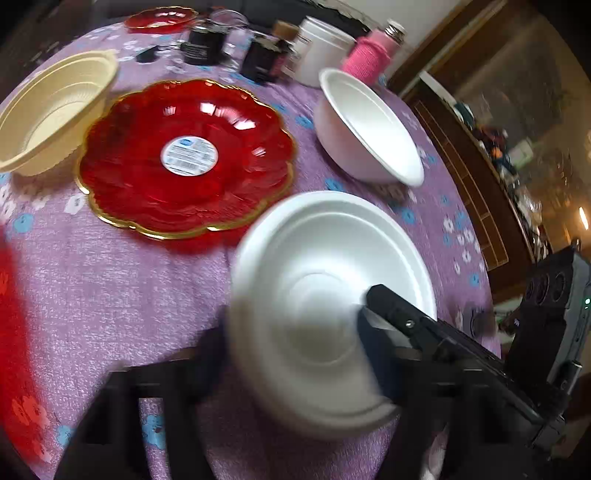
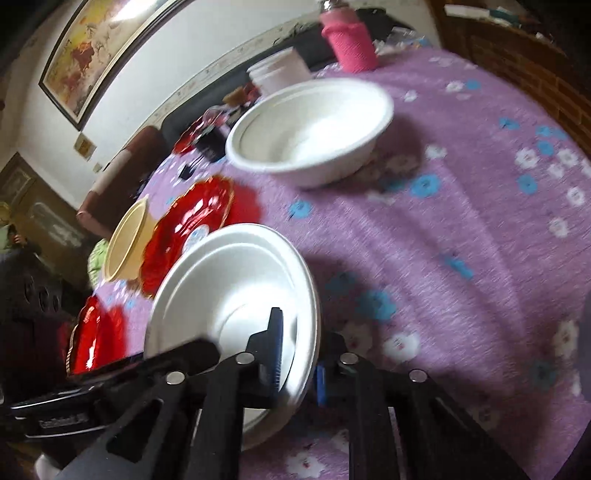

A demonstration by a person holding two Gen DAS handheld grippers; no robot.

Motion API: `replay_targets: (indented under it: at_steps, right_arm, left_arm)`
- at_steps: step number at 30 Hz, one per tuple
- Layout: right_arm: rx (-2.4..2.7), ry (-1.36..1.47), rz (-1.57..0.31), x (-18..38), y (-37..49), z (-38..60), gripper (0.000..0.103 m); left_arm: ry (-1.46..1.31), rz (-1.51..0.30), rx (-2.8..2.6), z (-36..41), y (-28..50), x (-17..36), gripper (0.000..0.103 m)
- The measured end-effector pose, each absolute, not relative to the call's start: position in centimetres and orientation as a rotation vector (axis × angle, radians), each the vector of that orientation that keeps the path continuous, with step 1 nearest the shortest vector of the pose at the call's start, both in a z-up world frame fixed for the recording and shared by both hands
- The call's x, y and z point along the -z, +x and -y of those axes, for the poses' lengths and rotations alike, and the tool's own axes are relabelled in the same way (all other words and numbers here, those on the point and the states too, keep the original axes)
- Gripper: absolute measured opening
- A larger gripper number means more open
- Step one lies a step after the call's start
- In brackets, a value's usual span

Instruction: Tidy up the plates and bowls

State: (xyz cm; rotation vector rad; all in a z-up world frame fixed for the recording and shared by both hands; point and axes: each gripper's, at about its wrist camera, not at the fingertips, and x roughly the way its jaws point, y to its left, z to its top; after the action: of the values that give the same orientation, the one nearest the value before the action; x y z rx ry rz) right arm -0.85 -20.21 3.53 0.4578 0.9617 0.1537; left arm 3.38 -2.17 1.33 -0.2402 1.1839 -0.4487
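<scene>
My right gripper [image 2: 295,354] is shut on the rim of a white foam bowl [image 2: 229,295] and holds it tilted above the purple flowered tablecloth [image 2: 461,221]. The same bowl [image 1: 325,302] shows in the left wrist view with the right gripper [image 1: 373,310] on its rim. A second white foam bowl [image 2: 310,129] [image 1: 365,129] sits further back. A red gold-rimmed plate [image 1: 184,158] [image 2: 184,229] lies next to a cream plastic bowl [image 1: 51,114] [image 2: 127,243]. Another red plate [image 2: 92,343] lies at the near left. The left gripper's fingers are dark and blurred at the bottom, mostly behind the held bowl.
Jars, a white tub [image 1: 325,44] and a pink-wrapped bottle [image 1: 369,55] [image 2: 349,40] stand along the table's far side, with a small red dish [image 1: 162,18] behind them. A wooden cabinet [image 1: 480,184] stands to the right of the table.
</scene>
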Motion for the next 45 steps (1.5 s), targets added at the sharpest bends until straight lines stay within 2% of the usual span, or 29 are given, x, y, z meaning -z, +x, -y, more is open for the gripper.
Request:
replay_targets:
  at_steps: [3, 5, 15, 26, 32, 40, 44, 45]
  right_arm:
    - [-0.137, 0.424, -0.937, -4.4, -1.8, 19.7, 0.013]
    - [-0.142, 0.434, -0.922, -4.8, -2.6, 20.0, 0.013]
    - [-0.235, 0.388, -0.846, -9.0, -5.9, 15.4, 0.013]
    - [-0.439, 0.256, -0.838, -12.1, -5.2, 1.6, 0.014]
    - [-0.536, 0.188, -0.905, -10.4, -3.3, -6.7, 0.014]
    - [-0.517, 0.121, -1.021, -5.9, 0.1, -12.2, 0.014]
    - [-0.488, 0.093, -1.054, -4.4, 0.9, -13.1, 0.014]
    - [-0.475, 0.072, -1.045, -4.2, 1.1, -13.3, 0.014]
  left_arm:
    - [-0.254, -1.180, 0.440, 1.3, 2.8, -1.8, 0.022]
    - [-0.260, -1.155, 0.444, 0.5, 2.0, -2.7, 0.017]
    - [-0.256, -1.000, 0.390, -4.1, -2.7, -7.3, 0.017]
    - [-0.420, -0.893, 0.207, -19.2, -6.8, -9.4, 0.018]
    - [-0.484, -0.890, 0.088, -26.1, -6.6, -7.9, 0.018]
    - [-0.514, -0.973, 0.031, -29.8, -4.7, -3.8, 0.018]
    - [-0.490, -0.955, 0.015, -30.3, -4.5, -3.3, 0.023]
    - [-0.477, -0.939, 0.003, -30.4, -4.6, -3.6, 0.031]
